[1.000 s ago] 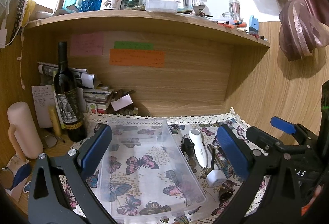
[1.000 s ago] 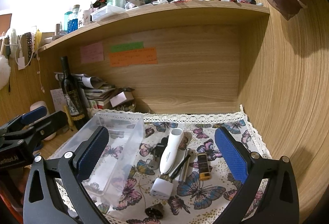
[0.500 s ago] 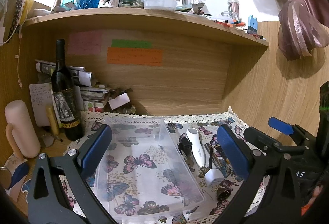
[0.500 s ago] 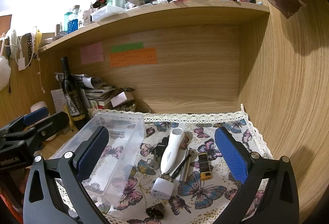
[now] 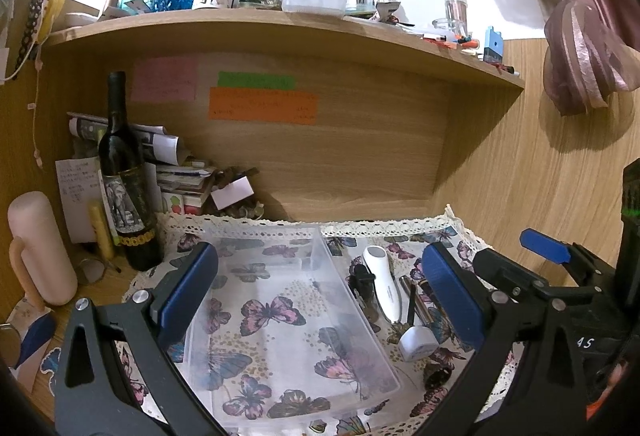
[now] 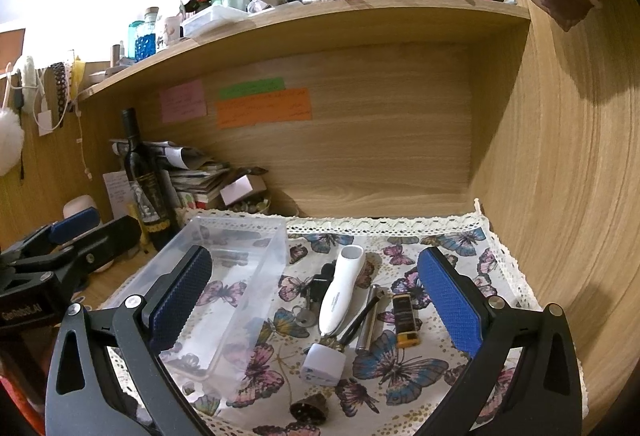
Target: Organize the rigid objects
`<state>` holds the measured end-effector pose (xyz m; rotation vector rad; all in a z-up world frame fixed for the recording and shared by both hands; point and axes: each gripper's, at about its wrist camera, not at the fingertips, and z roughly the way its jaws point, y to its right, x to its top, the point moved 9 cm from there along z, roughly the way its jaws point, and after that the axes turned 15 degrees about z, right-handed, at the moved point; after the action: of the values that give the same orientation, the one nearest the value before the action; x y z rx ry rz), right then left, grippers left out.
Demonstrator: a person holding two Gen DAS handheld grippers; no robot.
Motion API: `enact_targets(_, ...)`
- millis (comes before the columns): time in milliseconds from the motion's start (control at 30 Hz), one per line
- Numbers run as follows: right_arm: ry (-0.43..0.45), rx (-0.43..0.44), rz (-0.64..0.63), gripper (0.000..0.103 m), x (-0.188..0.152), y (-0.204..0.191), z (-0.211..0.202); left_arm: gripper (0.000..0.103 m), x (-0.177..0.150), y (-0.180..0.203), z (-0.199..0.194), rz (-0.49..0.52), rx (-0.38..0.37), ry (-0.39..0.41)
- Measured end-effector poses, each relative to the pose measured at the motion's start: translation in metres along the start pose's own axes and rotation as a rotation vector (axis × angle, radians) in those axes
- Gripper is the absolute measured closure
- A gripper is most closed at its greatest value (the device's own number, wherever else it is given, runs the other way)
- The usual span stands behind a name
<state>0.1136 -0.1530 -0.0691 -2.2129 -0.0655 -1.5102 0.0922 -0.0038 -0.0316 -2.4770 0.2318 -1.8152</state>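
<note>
A clear plastic bin (image 5: 288,300) (image 6: 224,276) lies empty on the butterfly cloth (image 6: 400,364). To its right lie several small items: a white handheld device (image 6: 340,292) (image 5: 382,282), a white plug cube (image 6: 323,363) (image 5: 418,343), a black clip (image 6: 320,282), a metal tube (image 6: 370,316), a yellow-ended lighter (image 6: 406,320), a key (image 6: 304,318) and a small dark cap (image 6: 309,411). My left gripper (image 5: 320,300) hangs open above the bin. My right gripper (image 6: 316,304) stands open over the loose items. Neither holds anything.
A dark wine bottle (image 5: 126,191) stands left of the bin beside stacked papers (image 5: 176,171) and a pink cylinder (image 5: 38,248). Wooden walls close the back and right. An overhead shelf (image 5: 280,27) carries several bottles and jars.
Both views have barely shifted; the left wrist view has drifted slightly, with the bin and items a touch lower. Both grippers stay open and nothing was picked up.
</note>
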Motion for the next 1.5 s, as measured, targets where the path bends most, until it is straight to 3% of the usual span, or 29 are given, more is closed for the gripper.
enact_targets(200,-0.015,-0.003,0.000,0.000,-0.004,0.000,0.005,0.000,-0.004,-0.003,0.003,-0.007,-0.019,-0.007)
enact_targets(367,-0.016,-0.010,-0.013,0.000,-0.005,0.000,0.010,0.001,-0.011,-0.015,0.008,-0.017,0.008,-0.025)
enact_targets(433,-0.028,-0.020,-0.017,0.001,-0.006,0.002,0.015,0.017,-0.014,-0.022,0.010,-0.015,0.027,-0.042)
enact_targets(633,-0.094,-0.065,-0.034,0.017,-0.011,0.018,0.036,0.023,-0.022,-0.054,0.023,0.007,0.065,-0.110)
enact_targets(800,-0.155,-0.115,-0.024,0.029,-0.013,0.039,0.052,0.026,-0.039,-0.078,0.045,0.056,0.067,-0.249)
enact_targets(933,-0.192,-0.150,-0.021,0.033,-0.013,0.053,0.059,0.046,-0.065,-0.087,0.064,0.073,0.044,-0.375)
enact_targets(1133,-0.264,-0.208,-0.013,0.038,-0.020,0.073,0.073,0.068,-0.102,-0.095,0.084,0.009,-0.048,-0.547)
enact_targets(1400,-0.348,-0.273,0.011,0.044,-0.032,0.100,0.089,0.090,-0.113,-0.086,0.093,-0.009,-0.116,-0.637)
enact_targets(1500,-0.403,-0.290,0.033,0.049,-0.039,0.110,0.100,0.092,-0.115,-0.086,0.097,-0.010,-0.125,-0.651)
